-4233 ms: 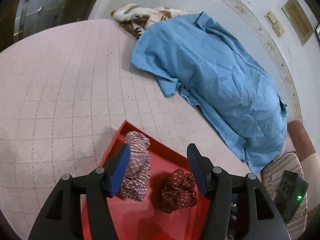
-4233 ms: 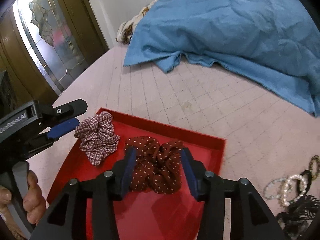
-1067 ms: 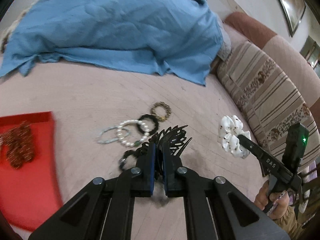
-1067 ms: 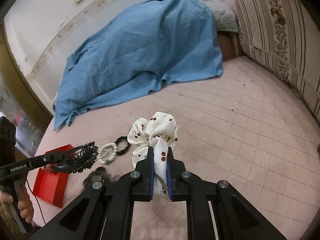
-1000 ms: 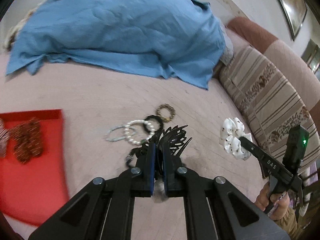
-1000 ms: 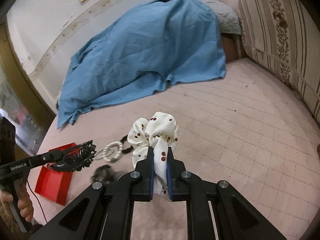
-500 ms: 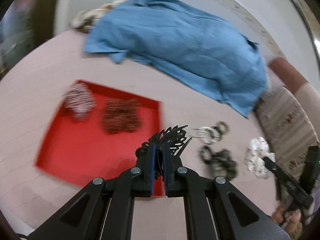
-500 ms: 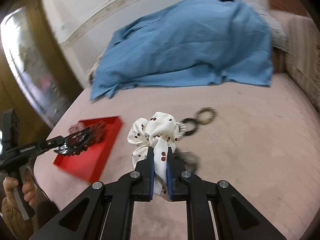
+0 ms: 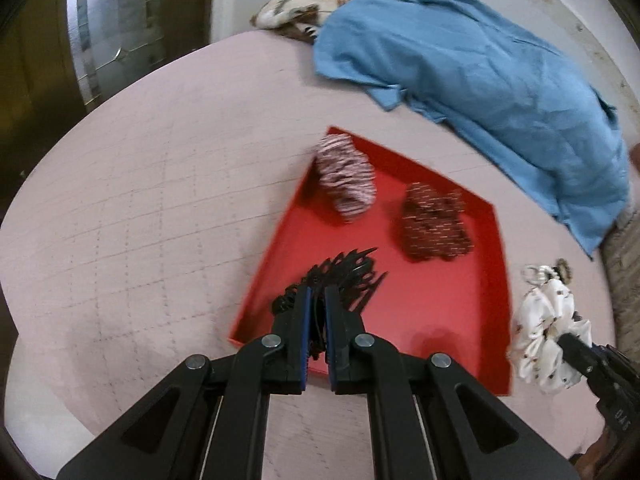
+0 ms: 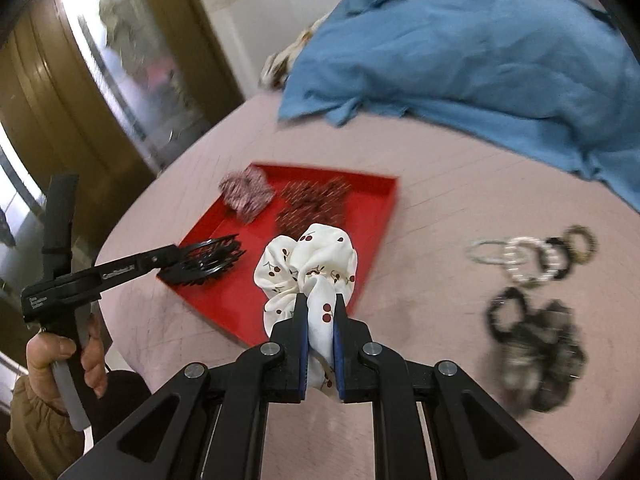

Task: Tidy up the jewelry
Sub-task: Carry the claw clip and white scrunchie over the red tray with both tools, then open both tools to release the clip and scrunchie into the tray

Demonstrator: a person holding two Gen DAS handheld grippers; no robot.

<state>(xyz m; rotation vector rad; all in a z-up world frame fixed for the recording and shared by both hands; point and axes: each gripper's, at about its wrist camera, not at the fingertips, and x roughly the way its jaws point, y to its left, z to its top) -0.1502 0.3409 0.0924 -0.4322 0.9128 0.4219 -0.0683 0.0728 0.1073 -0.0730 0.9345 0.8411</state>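
A red tray (image 9: 436, 312) (image 10: 372, 240) lies on the pink quilted bed, holding a checked scrunchie (image 9: 346, 180) (image 10: 246, 194) and a dark red dotted scrunchie (image 9: 434, 224) (image 10: 312, 206). My left gripper (image 9: 316, 300) (image 10: 176, 258) is shut on a black claw hair clip (image 9: 340, 278) (image 10: 212, 260), held over the tray's near-left part. My right gripper (image 10: 321, 312) (image 9: 568, 344) is shut on a white cherry-print scrunchie (image 10: 308, 264) (image 9: 548, 340), hanging at the tray's right edge.
Several bracelets and hair ties (image 10: 536, 256) and a dark scrunchie pile (image 10: 540, 344) lie on the bed right of the tray. A blue cloth (image 9: 480, 68) (image 10: 460, 56) covers the far side. A glass door (image 9: 120, 32) stands left. A hand (image 10: 60, 356) holds the left gripper.
Both grippers have swung left from the bracelet pile toward the red tray, each still holding its item. The hair clip now hangs over the tray.
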